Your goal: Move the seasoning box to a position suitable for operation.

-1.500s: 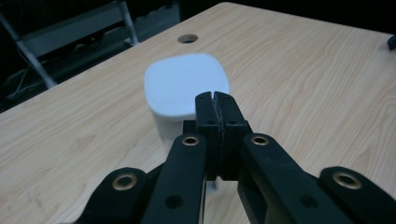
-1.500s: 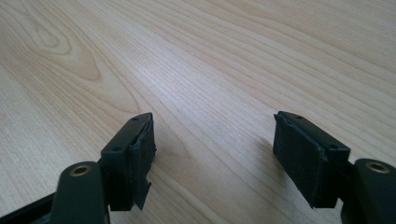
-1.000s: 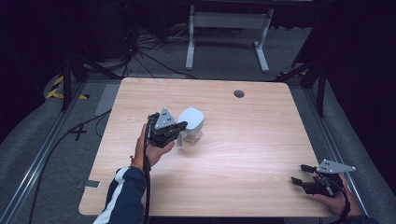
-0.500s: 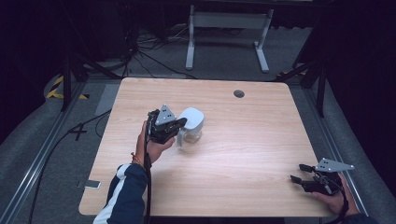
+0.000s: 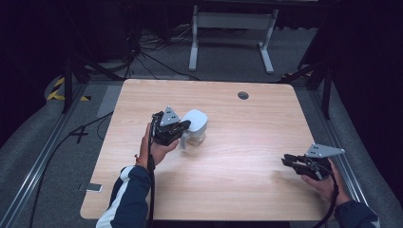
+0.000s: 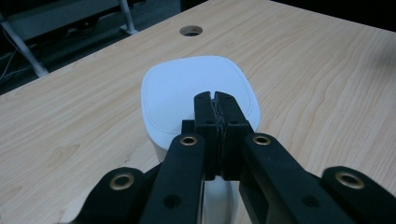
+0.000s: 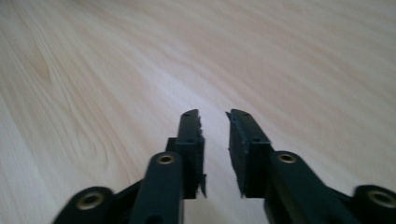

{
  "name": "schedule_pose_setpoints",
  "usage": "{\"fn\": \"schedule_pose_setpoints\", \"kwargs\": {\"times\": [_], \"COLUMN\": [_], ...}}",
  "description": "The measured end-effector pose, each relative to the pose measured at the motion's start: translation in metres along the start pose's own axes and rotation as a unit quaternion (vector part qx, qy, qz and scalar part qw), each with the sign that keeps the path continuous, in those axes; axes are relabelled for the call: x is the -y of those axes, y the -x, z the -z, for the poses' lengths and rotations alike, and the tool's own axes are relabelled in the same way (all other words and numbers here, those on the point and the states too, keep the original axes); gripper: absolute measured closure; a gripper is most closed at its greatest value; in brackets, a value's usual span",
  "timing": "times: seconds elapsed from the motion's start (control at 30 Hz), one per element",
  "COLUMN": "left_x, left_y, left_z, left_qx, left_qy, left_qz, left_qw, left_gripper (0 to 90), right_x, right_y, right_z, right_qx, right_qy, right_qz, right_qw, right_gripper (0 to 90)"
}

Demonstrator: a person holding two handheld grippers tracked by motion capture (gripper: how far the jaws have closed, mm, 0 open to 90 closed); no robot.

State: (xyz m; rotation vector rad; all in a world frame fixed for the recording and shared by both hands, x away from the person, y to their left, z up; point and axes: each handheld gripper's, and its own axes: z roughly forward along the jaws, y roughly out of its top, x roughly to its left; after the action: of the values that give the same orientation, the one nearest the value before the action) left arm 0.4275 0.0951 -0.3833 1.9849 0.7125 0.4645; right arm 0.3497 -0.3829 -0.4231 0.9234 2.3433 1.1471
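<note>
Nearest the viewer, two forearms come in over the front edge of a pale wooden table [image 5: 237,190]. At the right, close to the table's front right corner, the right gripper [image 5: 286,160] is held in one hand, pointing left across the bare wood. Its jaws have just been closing and now stand a narrow gap apart, with nothing between them; the right gripper view shows only blurred wood grain past the tips.

Farther in, left of the table's middle, the left gripper [image 5: 185,132] is held in the other hand, whose arm wears a dark sleeve with a white stripe. Its jaws are pressed fully together, pad against pad, gripping nothing. Their tips rest at the near edge of a white container [image 5: 195,124] with a rounded square lid, which stands upright on the table.

Beyond the container, near the far edge, is a small round cable hole [image 5: 243,95]. Behind the table stands a grey metal frame [image 5: 233,28] on a dark floor.
</note>
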Motion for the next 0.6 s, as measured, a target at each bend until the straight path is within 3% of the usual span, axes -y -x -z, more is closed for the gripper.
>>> {"fn": "schedule_pose_setpoints", "kwargs": {"times": [0.03,0.07,0.23,0.33,0.47,0.6], "left_x": [0.000,0.000,0.002,0.004,0.004,0.005], "left_y": [0.000,0.000,-0.004,-0.004,-0.004,-0.002], "left_z": [-0.002,-0.002,-0.001,0.000,-0.001,-0.001], "left_qx": [-0.002,-0.002,0.001,0.004,0.005,0.006], "left_qy": [0.003,0.003,0.008,0.010,0.015,0.017], "left_qz": [0.000,0.000,0.007,0.011,0.005,0.002], "left_qw": [1.0000,1.0000,0.9999,0.9999,0.9999,0.9998], "left_gripper": [89.5,89.5,89.7,89.9,89.9,89.9], "right_x": [-0.017,-0.017,-0.077,-0.110,-0.138,-0.154], "right_y": [-0.002,-0.002,-0.018,-0.035,-0.048,-0.053], "right_z": [-0.008,-0.008,-0.042,-0.066,-0.092,-0.107], "right_qx": [-0.010,-0.010,-0.031,-0.041,-0.059,-0.058], "right_qy": [0.012,0.012,0.038,0.037,0.038,0.040], "right_qz": [0.004,0.004,0.033,0.066,0.077,0.088], "right_qw": [0.9999,0.9999,0.9982,0.9963,0.9946,0.9936], "right_gripper": [83.9,83.9,88.8,89.1,89.3,89.6]}}
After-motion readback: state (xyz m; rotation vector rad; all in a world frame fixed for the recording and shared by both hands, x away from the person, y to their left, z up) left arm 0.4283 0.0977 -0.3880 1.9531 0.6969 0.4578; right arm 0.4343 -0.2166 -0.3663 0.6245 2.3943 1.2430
